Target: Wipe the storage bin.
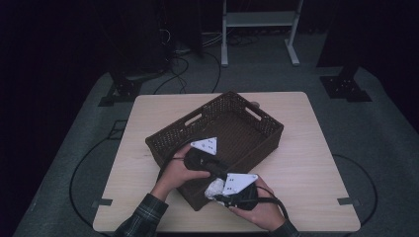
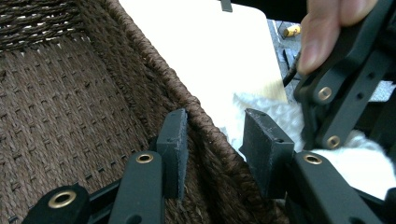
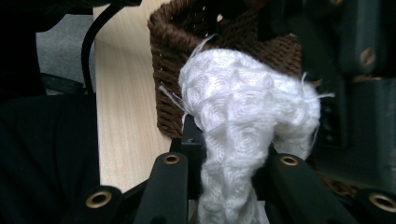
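**At the basket's near wall: white cloth lifted beside a straddled rim**

Toward the lower left of the high view, the left gripper (image 1: 216, 165) is seen set over the near wall of the brown woven basket (image 1: 168, 143). In the left gripper view, its jaws are held partly open with the rim (image 2: 198, 116) between them, one pad inside the basket and one outside; whether the pads press on the weave cannot be told, though the basket appears to be steadied this way.

Slightly right of that, at the lower middle of the high view, the white knitted cloth (image 1: 215, 187) is found bunched just outside the basket's near corner. Further right, the right gripper (image 1: 223, 193) is closed firmly on it: in the right gripper view the cloth (image 3: 243, 116) is pinched at a narrow neck between the jaws, with the bulk bulging above them.

From here, the loose threads could be caught on the rough weave if the cloth is dragged across the rim instead of being carried over it. The basket could also be tipped or shoved along the wooden table (image 1: 306, 148) if the left gripper is knocked. The two grippers are crowded at one corner, so a collision is judged the likeliest fault.

At the upper right of the high view, a white frame (image 1: 259, 19) is left standing on the floor, well apart from the work.
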A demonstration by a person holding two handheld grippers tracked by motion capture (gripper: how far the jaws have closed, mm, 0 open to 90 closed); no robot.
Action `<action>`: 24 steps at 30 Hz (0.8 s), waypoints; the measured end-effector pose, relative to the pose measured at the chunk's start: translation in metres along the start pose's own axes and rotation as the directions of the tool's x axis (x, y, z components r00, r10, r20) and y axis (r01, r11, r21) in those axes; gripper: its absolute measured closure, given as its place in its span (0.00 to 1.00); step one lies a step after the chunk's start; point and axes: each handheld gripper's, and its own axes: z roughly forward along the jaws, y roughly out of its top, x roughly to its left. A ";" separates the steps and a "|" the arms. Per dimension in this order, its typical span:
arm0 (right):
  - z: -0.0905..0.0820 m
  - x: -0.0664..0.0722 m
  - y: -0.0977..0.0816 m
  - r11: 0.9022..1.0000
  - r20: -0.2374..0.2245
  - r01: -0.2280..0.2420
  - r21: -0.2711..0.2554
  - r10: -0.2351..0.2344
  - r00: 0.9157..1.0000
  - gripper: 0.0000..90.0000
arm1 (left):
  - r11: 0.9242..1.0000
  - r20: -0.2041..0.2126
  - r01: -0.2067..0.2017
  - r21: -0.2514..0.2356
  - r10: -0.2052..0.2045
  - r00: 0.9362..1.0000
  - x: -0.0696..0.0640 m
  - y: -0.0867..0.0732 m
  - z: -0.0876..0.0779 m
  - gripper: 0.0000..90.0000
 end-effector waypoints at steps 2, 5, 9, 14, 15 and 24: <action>0.005 -0.001 -0.003 1.000 -0.003 0.002 0.011 -0.002 1.000 0.83 | 1.000 0.000 0.001 0.000 -0.001 1.000 0.000 0.000 0.000 0.66; 0.012 0.000 -0.007 0.999 -0.006 0.005 0.037 -0.005 1.000 0.83 | 1.000 0.000 0.002 0.002 -0.002 1.000 0.000 0.000 0.000 0.66; 0.022 0.001 -0.013 0.998 -0.008 0.006 0.068 -0.006 1.000 0.83 | 1.000 0.000 0.006 -0.002 -0.006 1.000 -0.001 0.000 0.000 0.66; 0.027 0.001 -0.016 0.997 -0.013 0.002 0.077 -0.001 1.000 0.83 | 1.000 0.000 0.001 0.004 -0.001 1.000 0.000 0.000 0.000 0.66; 0.027 0.001 -0.016 0.997 -0.016 0.008 0.083 -0.007 1.000 0.83 | 1.000 -0.001 0.001 0.004 -0.001 1.000 0.000 0.000 0.000 0.66; 0.042 0.009 -0.022 0.987 -0.021 0.056 0.148 -0.054 0.998 0.83 | 1.000 -0.001 0.002 0.003 -0.002 1.000 0.000 0.000 0.000 0.66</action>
